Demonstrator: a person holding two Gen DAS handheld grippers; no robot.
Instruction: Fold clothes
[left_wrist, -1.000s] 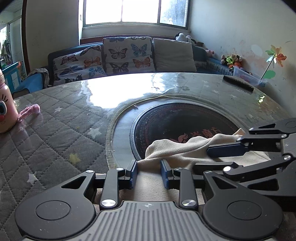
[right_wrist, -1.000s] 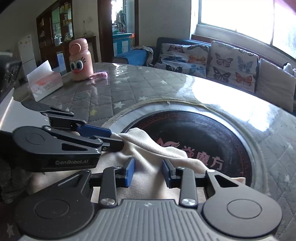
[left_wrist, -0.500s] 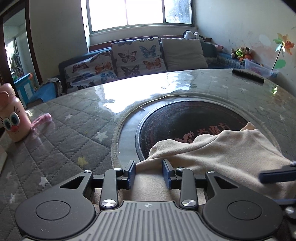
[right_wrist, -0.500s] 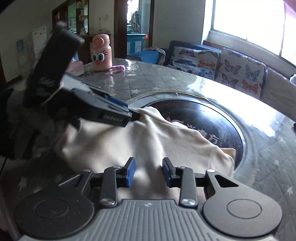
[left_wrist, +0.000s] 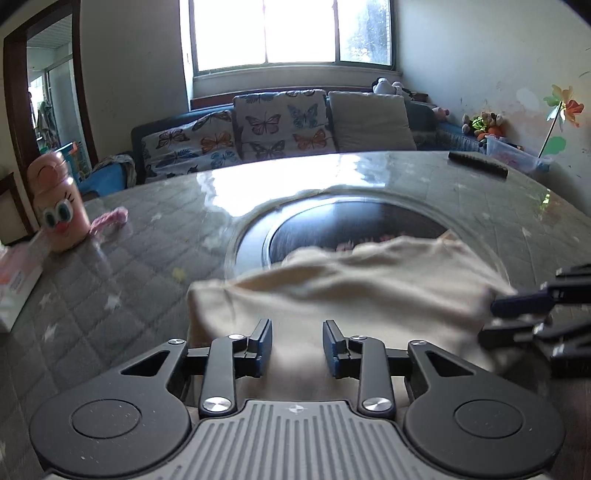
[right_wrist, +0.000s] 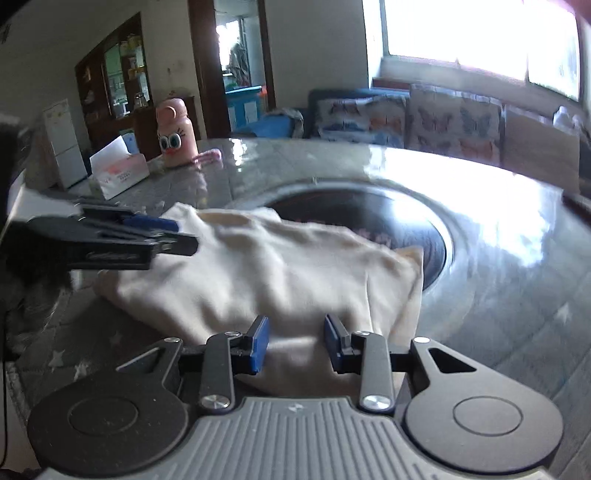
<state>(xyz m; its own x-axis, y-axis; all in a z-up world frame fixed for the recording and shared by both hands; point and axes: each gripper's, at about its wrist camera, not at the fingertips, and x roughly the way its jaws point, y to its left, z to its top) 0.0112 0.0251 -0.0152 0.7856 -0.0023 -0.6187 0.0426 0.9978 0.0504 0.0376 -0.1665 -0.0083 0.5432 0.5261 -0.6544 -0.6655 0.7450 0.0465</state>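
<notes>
The left gripper (left_wrist: 297, 345) has its jaws apart, with cream cloth (left_wrist: 351, 295) showing in the gap between the blue pads; nothing is pinched. The right gripper (right_wrist: 296, 343) stands the same way, jaws apart over the cloth's near edge.

The cloth lies on the bench (left_wrist: 129, 236), directly ahead of and under both sets of jaws, spreading away from them onto the dark round inset (left_wrist: 354, 225). Its long axis seems to run across the left view, from a corner at the left to the side where the right gripper's tips sit. Each gripper is at its own end of the near edge, so neither is clearly nearer. A fold would likely carry this near edge forward.

Farther off stand a pink bottle (right_wrist: 175, 133) and tissue box (right_wrist: 118, 173), well apart from the cloth.
</notes>
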